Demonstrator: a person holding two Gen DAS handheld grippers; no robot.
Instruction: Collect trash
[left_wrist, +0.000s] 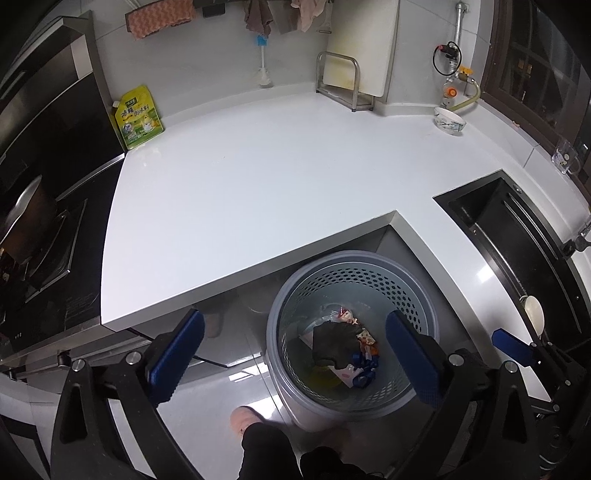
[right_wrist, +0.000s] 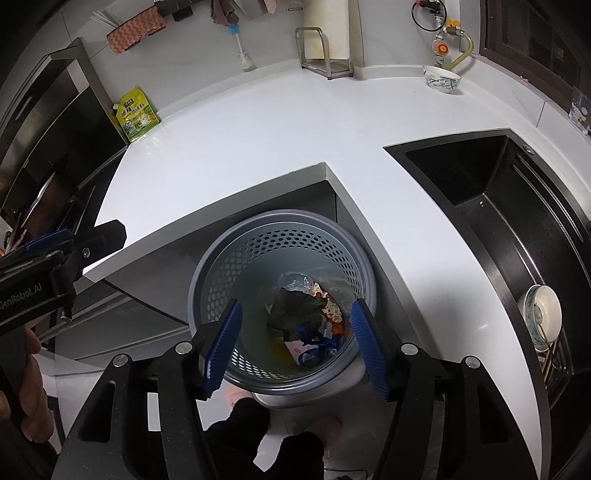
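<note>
While over bin: both tools (left_wrist: 293, 356) (right_wrist: 295, 347) gape apart, empty.
Bin (right_wrist: 207, 266): trash (right_wrist: 295, 314) inside.
Next: lift clear, scan counter (left_wrist: 258, 184).

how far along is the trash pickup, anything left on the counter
Done: the perforated bin holds a dark crumpled piece and wrappers. In hand: nothing; the left gripper and right gripper hang open above it. Left: the counter shows only a yellow pouch and bowl.
</note>
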